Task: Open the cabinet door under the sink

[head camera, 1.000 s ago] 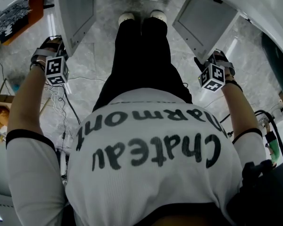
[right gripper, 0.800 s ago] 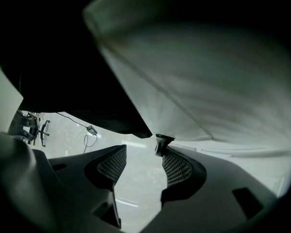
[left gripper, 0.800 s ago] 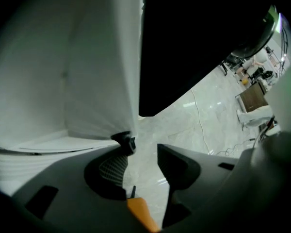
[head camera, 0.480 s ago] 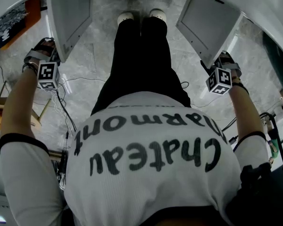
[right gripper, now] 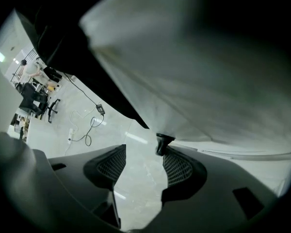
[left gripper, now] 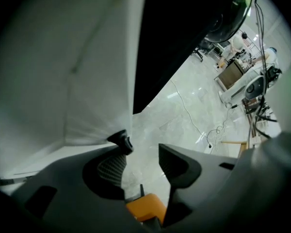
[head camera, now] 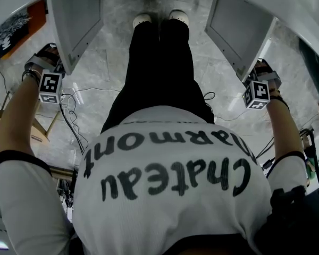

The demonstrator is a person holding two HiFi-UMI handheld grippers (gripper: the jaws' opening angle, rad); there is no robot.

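On either side of the person's legs (head camera: 159, 62), both cabinet doors stand swung open. The left door (head camera: 77, 20) and right door (head camera: 239, 31) are flat, matte, grey-white panels with square corners, above a glossy, veined marble floor (head camera: 111, 62). Left gripper (left gripper: 143, 149): dark jaws with ribbed pads, opening, with only floor between them; the small round black left knob (left gripper: 121, 141) on the door's corner sits at one jaw tip. Right gripper (right gripper: 143, 152): jaws wide apart and empty, with the right knob (right gripper: 163, 143) beside one tip.
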